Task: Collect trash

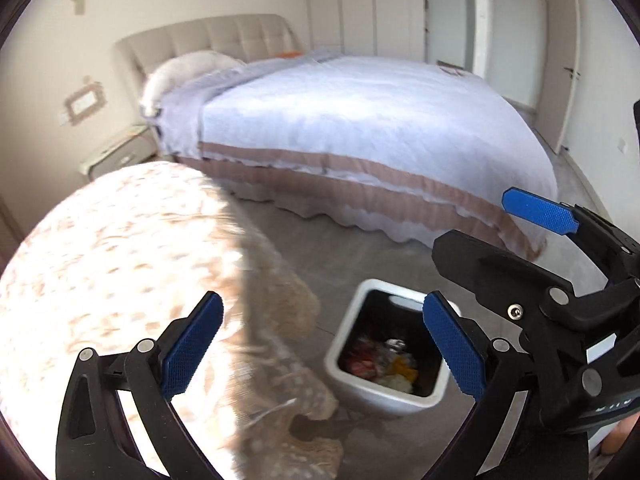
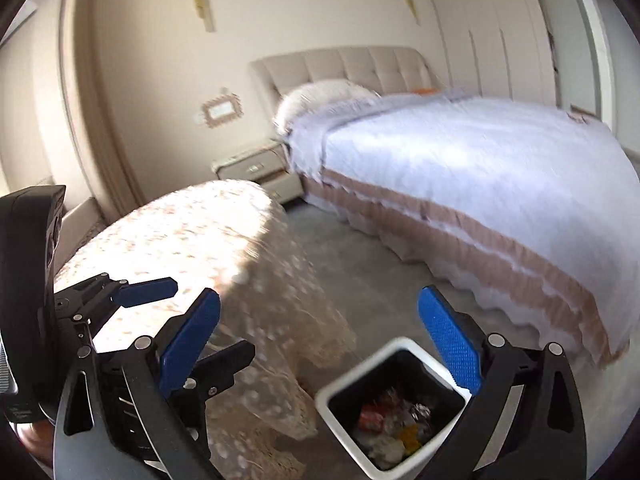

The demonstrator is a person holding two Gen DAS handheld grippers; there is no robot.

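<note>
Left tool wide, empty; right tool wide, empty; bin trash blurred, partly hidden.

Smooth white plastic bin

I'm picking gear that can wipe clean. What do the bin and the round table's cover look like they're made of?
The trash bin looks like smooth white moulded plastic with a black lining: even matte rim, rounded corners. The table cover looks like a thin lace-like cloth: pale speckled pattern, soft folds hanging to the floor. Blur leaves the weave uncertain.
</note>
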